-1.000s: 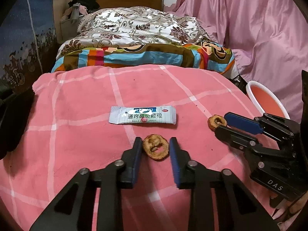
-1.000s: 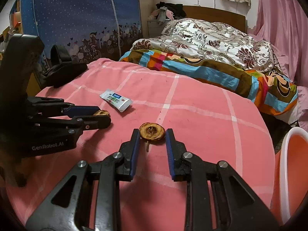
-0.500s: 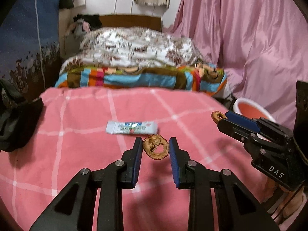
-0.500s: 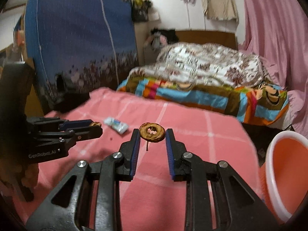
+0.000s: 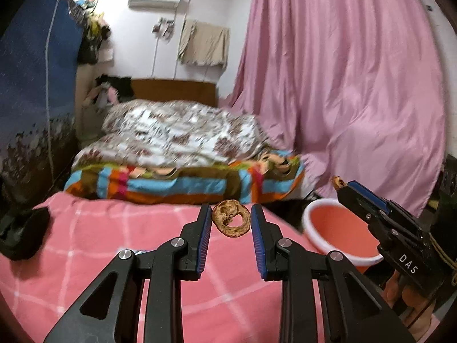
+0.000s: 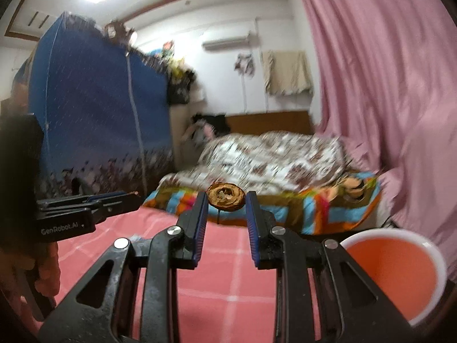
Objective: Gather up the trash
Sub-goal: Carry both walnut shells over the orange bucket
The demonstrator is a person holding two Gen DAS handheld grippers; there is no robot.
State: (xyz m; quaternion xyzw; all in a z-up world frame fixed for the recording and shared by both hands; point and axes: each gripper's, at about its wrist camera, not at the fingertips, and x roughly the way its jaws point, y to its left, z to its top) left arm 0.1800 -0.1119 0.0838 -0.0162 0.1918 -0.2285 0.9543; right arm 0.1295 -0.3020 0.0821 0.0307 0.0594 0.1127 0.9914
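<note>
— The claws?
— Left claw [image 5: 230,223] is clamped on a dried ring [image 5: 231,222]; right claw [image 6: 226,198] grips a second ring [image 6: 226,195].
— And around them?
— Both are up over the pink table [image 5: 85,245]; the bucket [image 6: 400,274] sits right, near.

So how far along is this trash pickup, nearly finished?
About halfway. Each gripper, left and right, is shut on a dried fruit ring, lifted off the pink blanket. Neither is in the orange bin yet; its visible inside looks empty.
</note>
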